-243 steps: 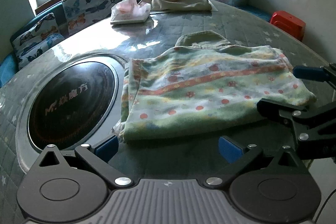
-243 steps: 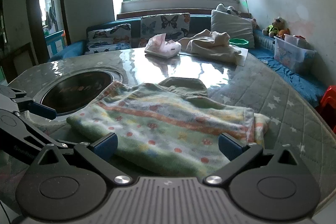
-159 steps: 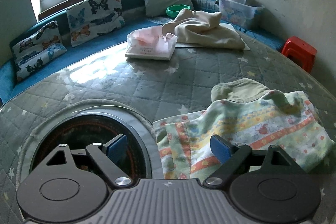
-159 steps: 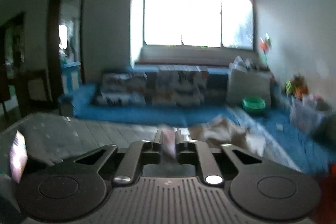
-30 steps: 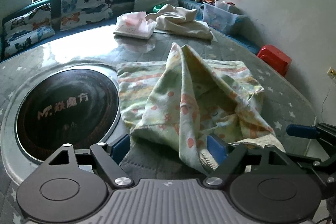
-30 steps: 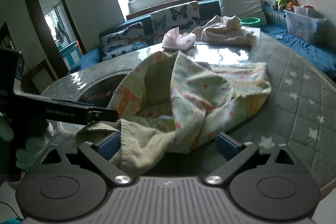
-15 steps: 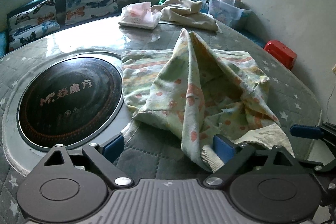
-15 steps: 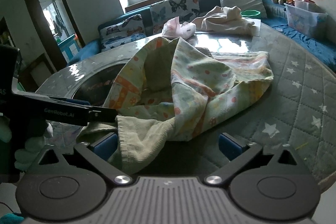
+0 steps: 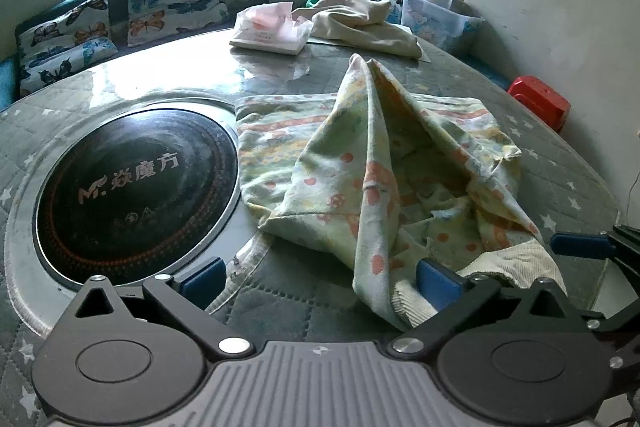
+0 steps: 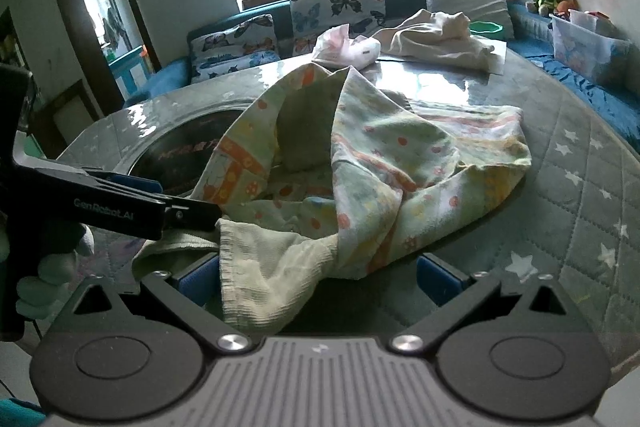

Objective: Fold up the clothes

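Observation:
A pale green child's garment with orange dots and stripes (image 9: 384,163) lies rumpled on the round quilted table (image 9: 120,75), one fold standing up in a peak. It also shows in the right wrist view (image 10: 380,155). Its ribbed cream hem (image 10: 260,267) lies at the near table edge, draped over my right gripper's left finger. My left gripper (image 9: 320,279) is open, with the hem against its right finger (image 9: 438,285). My right gripper (image 10: 320,279) is open. The left gripper shows in the right wrist view (image 10: 120,203), just left of the hem.
A round black cooktop (image 9: 132,187) is set in the table left of the garment. A pink tissue pack (image 9: 272,31) and a cream cloth (image 9: 360,23) lie at the far side. A red stool (image 9: 540,103) stands right of the table. A cushioned bench (image 10: 320,11) runs behind.
Since a second ago both grippers have pulled back slightly and stay open. The rumpled garment has settled a little. Seconds earlier it lay folded flat.

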Tool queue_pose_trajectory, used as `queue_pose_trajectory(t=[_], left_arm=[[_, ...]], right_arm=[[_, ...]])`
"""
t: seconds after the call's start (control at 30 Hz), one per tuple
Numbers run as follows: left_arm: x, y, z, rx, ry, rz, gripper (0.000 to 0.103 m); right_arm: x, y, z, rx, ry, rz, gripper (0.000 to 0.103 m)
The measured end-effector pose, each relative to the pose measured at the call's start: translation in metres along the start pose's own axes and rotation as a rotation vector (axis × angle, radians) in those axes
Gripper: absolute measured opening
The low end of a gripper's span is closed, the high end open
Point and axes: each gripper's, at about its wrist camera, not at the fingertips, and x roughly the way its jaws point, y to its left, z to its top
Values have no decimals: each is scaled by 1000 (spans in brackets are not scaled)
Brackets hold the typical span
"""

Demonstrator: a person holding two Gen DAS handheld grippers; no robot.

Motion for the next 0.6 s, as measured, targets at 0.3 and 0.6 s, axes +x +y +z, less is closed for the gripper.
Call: queue_pose_trajectory(t=[0.3, 0.6], left_arm=[[1, 0, 9, -2, -5, 0, 103], [0, 0, 32, 13, -39, 12, 103]], right_arm=[[3, -1, 5, -25, -2, 2, 103], [0, 1, 20, -64, -25, 7, 103]])
